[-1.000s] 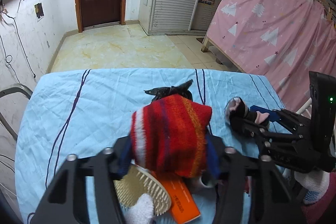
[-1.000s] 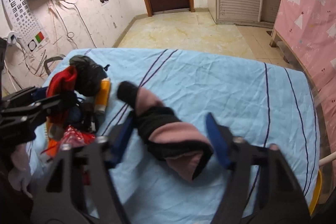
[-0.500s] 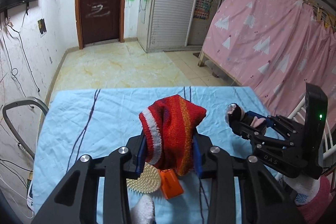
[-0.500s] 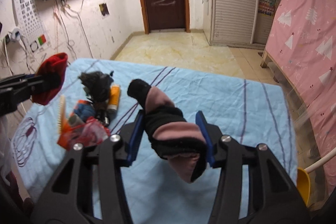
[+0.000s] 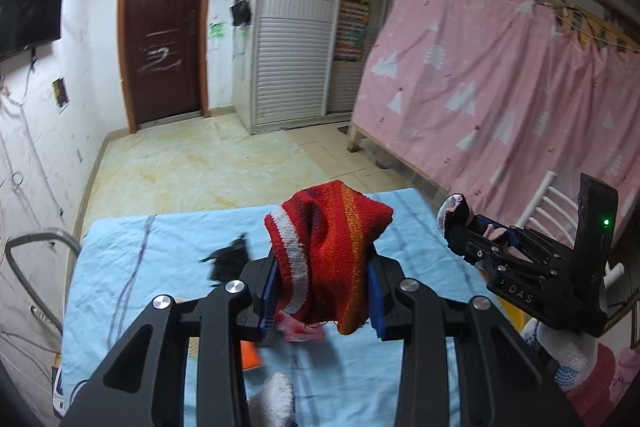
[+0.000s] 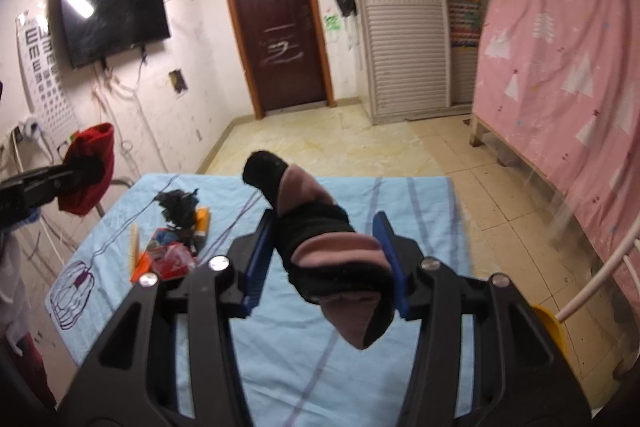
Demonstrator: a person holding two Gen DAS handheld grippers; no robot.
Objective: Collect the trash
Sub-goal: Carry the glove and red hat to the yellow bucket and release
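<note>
Left gripper (image 5: 322, 301): clamped on a red striped knit item (image 5: 326, 251); blue pads pressed into both sides of the fabric; raised above the table.
Red striped knit item: bunched between the pads, white and orange bands visible, loose end drooping below; seen from the right wrist view (image 6: 89, 173) at far left, off the table edge.
Right gripper (image 6: 324, 259): closed around a black and pink glove (image 6: 320, 235); raised above the table; also visible at right in the left wrist view (image 5: 480, 237).
Black and pink glove: gripped at mid-length, one black tip pointing up and away, pink end hanging toward the camera.
Table cover (image 6: 340, 195): light blue cloth with dark stripes, wrinkled.
Remaining pile (image 6: 172, 247): left portion of the cloth; black crumpled piece (image 6: 178, 205), orange bottle (image 6: 202, 221) just beside it, red wrapper (image 6: 176, 261), comb-like brush (image 6: 134, 247), orange flat box (image 5: 250, 355).
Pile contact: items touching or overlapping; exact stacking not discernible.
Background: dark wooden door (image 6: 280, 31), wall television (image 6: 114, 15), pink curtain (image 5: 500, 95), tiled floor (image 5: 208, 163).
</note>
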